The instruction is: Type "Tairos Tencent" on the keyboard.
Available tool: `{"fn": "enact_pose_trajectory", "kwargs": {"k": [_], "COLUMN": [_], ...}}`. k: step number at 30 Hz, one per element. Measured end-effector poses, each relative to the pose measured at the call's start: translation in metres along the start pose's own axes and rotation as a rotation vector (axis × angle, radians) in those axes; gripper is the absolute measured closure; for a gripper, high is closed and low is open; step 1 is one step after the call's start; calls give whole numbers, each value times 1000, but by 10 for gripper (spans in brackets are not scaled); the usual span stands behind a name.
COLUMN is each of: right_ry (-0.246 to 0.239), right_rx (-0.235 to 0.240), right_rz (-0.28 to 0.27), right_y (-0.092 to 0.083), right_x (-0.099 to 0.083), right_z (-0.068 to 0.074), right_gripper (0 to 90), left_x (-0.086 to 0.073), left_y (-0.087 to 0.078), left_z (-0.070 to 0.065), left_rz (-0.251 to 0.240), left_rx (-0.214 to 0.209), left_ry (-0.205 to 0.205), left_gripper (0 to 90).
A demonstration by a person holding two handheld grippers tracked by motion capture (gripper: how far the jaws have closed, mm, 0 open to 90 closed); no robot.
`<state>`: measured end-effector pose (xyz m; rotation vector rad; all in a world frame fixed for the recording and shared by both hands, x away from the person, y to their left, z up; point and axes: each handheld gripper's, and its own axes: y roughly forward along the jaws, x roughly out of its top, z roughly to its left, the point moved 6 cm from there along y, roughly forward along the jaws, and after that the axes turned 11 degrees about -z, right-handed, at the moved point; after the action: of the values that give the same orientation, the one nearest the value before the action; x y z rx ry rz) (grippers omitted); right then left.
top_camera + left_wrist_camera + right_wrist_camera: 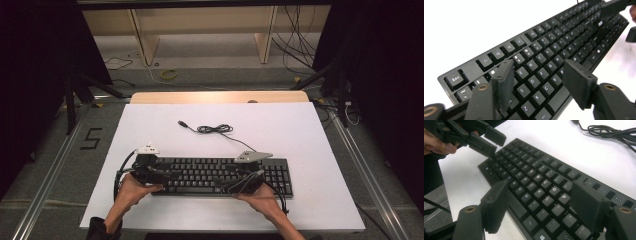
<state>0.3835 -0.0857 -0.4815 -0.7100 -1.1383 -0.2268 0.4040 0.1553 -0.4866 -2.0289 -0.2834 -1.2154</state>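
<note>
A black keyboard (220, 175) lies along the near part of the white tabletop (300, 135). Its cable (215, 129) is coiled behind it, and the plug (183, 123) lies loose. My left gripper (161, 176) is at the keyboard's left end. In the left gripper view it (539, 66) stands open over the letter keys (541, 75), with nothing pinched. My right gripper (229, 187) hovers over the keyboard's right-hand half. In the right gripper view it (539, 187) is open above the keys (536, 175). The left gripper (491, 140) shows there at the far end, also apart.
A wooden table edge (220, 96) runs behind the white top. Beyond it are a wooden shelf frame (145, 40), floor cables (295, 45) and a yellow ring (169, 74). White surface lies free to the right of and behind the keyboard.
</note>
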Motion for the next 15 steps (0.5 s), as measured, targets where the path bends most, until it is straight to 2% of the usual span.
{"fn": "enact_pose_trajectory", "kwargs": {"k": [7, 15], "right_ry": [1, 6], "right_rx": [-1, -1], "right_rz": [3, -1], "right_y": [0, 0], "right_x": [0, 0], "right_z": [0, 0], "right_gripper": [319, 321], "left_x": [1, 2], "left_y": [-3, -6], "left_z": [-1, -2], "left_rz": [-35, -76], "left_rx": [-7, -10], "left_ry": [-12, -39], "left_gripper": [347, 325]}}
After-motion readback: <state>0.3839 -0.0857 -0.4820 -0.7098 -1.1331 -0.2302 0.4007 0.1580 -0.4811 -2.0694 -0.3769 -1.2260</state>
